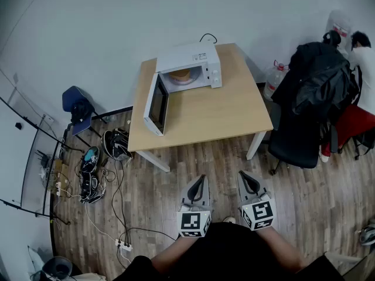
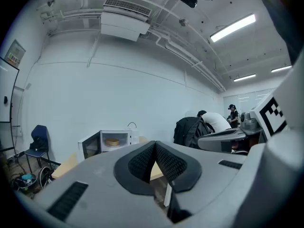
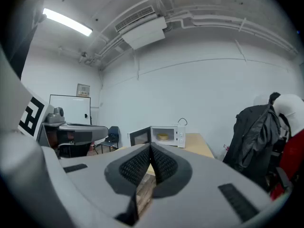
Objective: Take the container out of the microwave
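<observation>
Both pairs of jaws are pressed shut with nothing between them: the left gripper (image 1: 203, 178) and the right gripper (image 1: 241, 174) are held low in front of the person, pointing about level toward the table (image 1: 211, 116). The container (image 1: 183, 75), a round tan bowl, sits inside the microwave (image 1: 190, 56), in the middle of the open space. The microwave door (image 1: 157, 104) hangs wide open on the left side. The microwave stands at the far end of the wooden table, and a strip of wooden floor (image 1: 176, 180) lies between the table and the grippers, so they are well apart from the bowl. I think the step now is to walk up close. To do it well, the person should open one pair of jaws first, go straight in past the door without bumping it, take the bowl by its rim and lift it out flat so nothing tips. The head view shows how far away the table is, and the black chair (image 1: 302, 130) piled with coats beside it. It cannot show the bowl from the side. The two gripper views do: the bowl looks low and flat in there. Only the right gripper view shows a whiteboard (image 3: 71, 109) on the wall.
</observation>
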The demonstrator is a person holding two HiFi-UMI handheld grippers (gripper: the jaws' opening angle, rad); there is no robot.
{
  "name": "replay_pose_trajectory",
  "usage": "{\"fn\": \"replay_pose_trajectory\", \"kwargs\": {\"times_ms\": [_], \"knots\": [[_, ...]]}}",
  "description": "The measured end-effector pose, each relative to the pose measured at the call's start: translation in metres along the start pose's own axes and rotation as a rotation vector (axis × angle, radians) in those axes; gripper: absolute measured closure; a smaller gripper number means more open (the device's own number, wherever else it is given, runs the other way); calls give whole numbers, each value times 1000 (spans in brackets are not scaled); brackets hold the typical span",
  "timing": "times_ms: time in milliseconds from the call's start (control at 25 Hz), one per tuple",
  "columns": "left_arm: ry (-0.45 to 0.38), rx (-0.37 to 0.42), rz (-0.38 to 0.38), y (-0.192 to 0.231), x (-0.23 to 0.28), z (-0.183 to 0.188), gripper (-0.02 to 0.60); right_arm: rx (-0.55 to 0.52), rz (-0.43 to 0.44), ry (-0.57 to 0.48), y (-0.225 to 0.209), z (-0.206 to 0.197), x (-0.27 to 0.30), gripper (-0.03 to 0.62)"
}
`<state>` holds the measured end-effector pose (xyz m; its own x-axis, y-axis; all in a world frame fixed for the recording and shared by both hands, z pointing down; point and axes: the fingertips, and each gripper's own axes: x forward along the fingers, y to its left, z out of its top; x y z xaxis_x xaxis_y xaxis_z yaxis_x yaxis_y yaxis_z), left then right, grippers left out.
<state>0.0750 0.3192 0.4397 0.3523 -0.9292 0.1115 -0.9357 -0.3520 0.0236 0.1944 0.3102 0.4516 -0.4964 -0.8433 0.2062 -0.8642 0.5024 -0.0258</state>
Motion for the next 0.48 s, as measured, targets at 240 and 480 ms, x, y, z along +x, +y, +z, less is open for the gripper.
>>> {"fn": "replay_pose_trajectory", "kwargs": {"times_ms": [240,480], "knots": [[1,-2,19,0,-2,-2,569,77,35,-17,0,-1,-2,536],[12,-25,4,-3,5,-10,569,110,41,6,-6,-17,-1,536]]}}
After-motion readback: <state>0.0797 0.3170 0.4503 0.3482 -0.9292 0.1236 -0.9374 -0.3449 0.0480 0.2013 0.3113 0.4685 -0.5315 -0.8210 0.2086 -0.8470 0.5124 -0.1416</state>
